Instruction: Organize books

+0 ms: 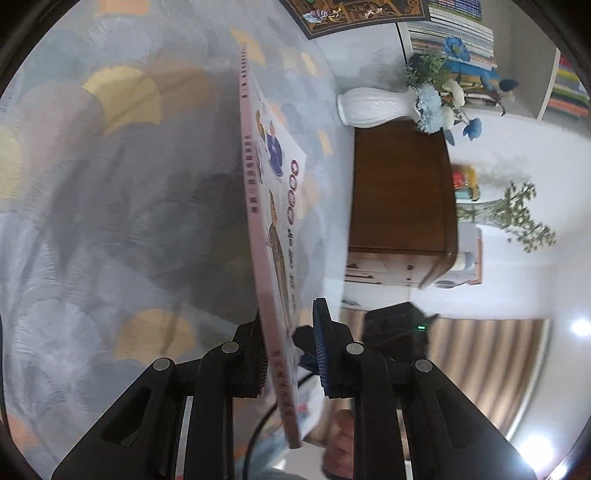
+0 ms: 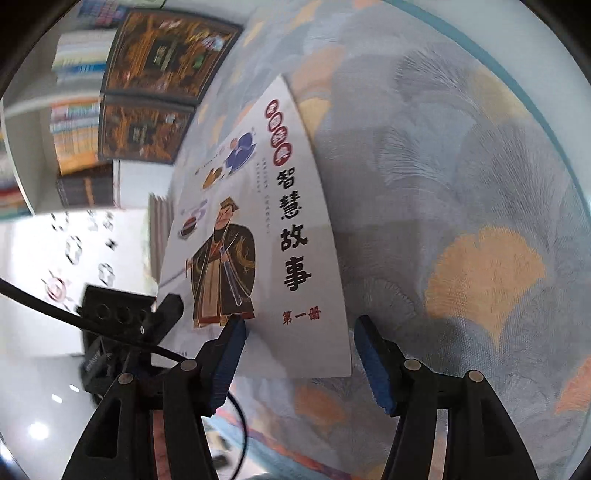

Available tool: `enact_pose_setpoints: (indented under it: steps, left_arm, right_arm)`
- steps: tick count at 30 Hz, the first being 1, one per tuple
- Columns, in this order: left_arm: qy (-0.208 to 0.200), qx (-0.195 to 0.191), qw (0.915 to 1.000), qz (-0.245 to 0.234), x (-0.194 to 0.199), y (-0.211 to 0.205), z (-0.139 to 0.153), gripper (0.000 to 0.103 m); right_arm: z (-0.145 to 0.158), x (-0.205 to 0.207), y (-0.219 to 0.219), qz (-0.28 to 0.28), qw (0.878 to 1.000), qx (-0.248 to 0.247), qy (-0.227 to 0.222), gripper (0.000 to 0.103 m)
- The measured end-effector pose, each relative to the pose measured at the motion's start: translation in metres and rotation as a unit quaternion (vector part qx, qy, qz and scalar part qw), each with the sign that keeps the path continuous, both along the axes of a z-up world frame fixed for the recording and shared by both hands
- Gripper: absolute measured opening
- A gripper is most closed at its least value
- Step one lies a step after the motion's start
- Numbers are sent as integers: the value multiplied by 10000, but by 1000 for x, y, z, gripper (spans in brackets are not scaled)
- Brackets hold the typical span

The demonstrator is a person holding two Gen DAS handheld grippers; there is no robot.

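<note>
Left wrist view, L to R: patterned cloth [image 1: 110,184] w/ fan shapes in grey, blue and yellow fills the left half. The book [image 1: 271,229] stands on edge in the middle, pink spine toward the camera, cover facing right. The left tool [image 1: 288,347] is clamped on the book's lower part: one pad flat against the back side, the blue ribbed pad on the cover side. Whether that pad fully touches the cover is hard to tell from this angle, but the tool is nearly together w/ the book between. Further right, a white vase [image 1: 373,107] w/ blue and white flowers [image 1: 436,103], a brown wooden cabinet [image 1: 399,192], and rows of shelved books [image 1: 454,33] top right. Part of a hand shows at the bottom edge.

Right wrist view, L to R: shelves w/ book rows [image 2: 74,122] and dark ornate book covers [image 2: 162,59] top left. The other tool's black body sits at the book's lower left corner. The book [image 2: 258,236] is centre, cover w/ a robed figure and black characters facing the camera, tilted. The right tool [image 2: 299,354] is apart, blue pads either side of the book's bottom right edge, not pressing on it. The cloth [image 2: 461,184] fills the right side, behind the book.
</note>
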State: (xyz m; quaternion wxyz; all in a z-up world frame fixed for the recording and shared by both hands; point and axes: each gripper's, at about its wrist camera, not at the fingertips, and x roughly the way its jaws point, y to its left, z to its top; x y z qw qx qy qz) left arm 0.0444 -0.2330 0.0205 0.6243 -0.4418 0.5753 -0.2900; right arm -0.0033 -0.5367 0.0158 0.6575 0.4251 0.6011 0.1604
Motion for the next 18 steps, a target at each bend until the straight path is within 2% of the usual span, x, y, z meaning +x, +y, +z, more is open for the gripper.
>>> enact_pose_setpoints:
  steps: [3,5,7,9,11,12,14,15,18]
  left_arm:
    - [153,-230,9996,37,0,2,-2,17]
    - [208,-274,9994,55,-1,5,-4,17]
    - [251,-226,9994,65,-2,7,-6,17]
    - [214,17,9997,67,-1,7,-5,17]
    - [25,646,9979,-73,0,3,1,17]
    - [-90,992,9949,-144,0,0,5,17]
    - [-424,1713,9839,-267,-5,-7,16,18]
    - [-663,2112,9747,-317,-8,-12,25,19]
    - [-1159,2790,9526,-368,-15,-23,44,18]
  right_arm:
    - [-6,7,-2,-134,9993,345,64,60]
    - [-3,13,2,-99,9994,330,-12,60]
    - [4,20,11,-4,9999,65,-147,52]
    - [16,22,20,90,9982,-460,-372,41]
    - [30,21,33,255,9916,-1082,-667,37]
    - [40,19,43,435,9833,-1526,-886,35]
    - [51,17,57,737,9678,-2123,-1135,33]
    - [55,14,66,911,9589,-2383,-1239,33]
    - [63,7,84,1156,9417,-2812,-1442,33]
